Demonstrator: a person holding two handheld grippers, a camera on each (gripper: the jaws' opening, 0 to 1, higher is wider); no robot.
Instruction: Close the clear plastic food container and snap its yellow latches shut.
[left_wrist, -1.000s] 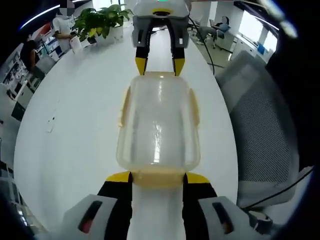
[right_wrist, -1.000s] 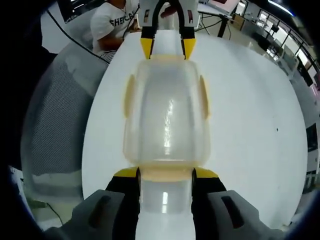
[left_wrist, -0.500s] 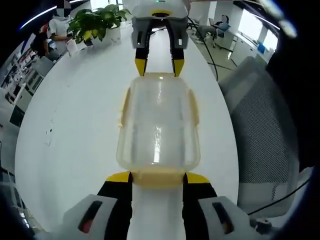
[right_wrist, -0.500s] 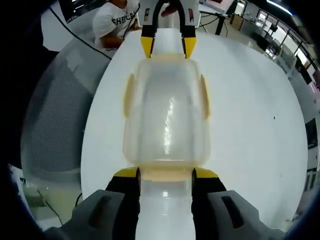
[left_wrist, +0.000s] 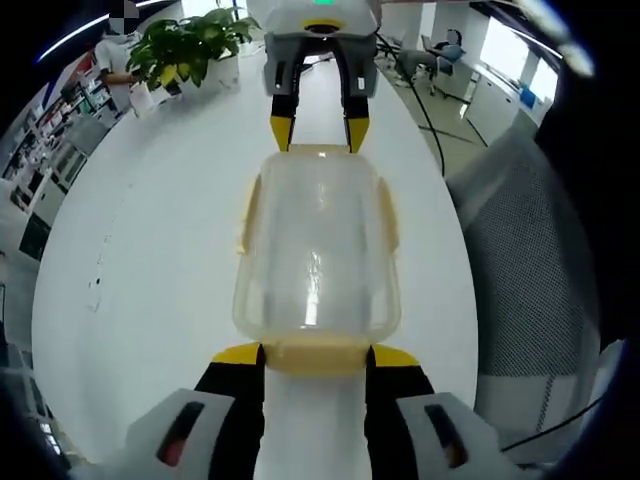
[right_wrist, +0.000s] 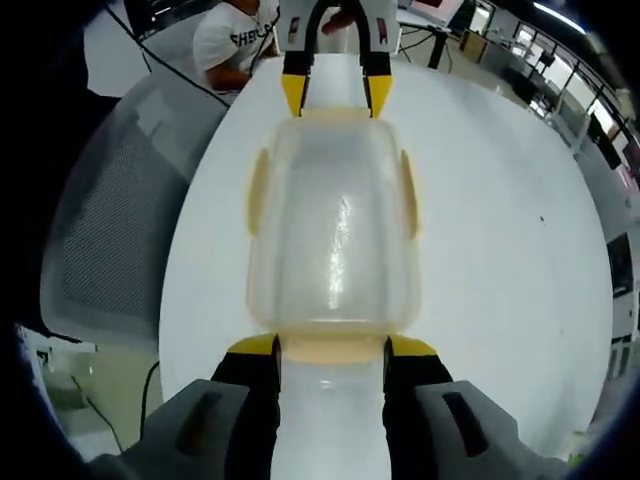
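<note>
Clear plastic food container (left_wrist: 317, 250), lid already on, sits gripped between left gripper (left_wrist: 316, 356) and right gripper (right_wrist: 331, 347), each clamped on an end latch; whether latches are snapped is unclear.

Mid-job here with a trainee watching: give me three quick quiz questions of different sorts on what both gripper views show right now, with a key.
1. True or false: the lid is already on the clear container.
2. Multiple choice: where does the left gripper stand? A) at the container's near end latch, B) over the potted plant, C) on the mesh chair.
3. Fill in: in the left gripper view, the right gripper stands at the container's ____ end.

Key: 1 true; 2 A; 3 far.
</note>
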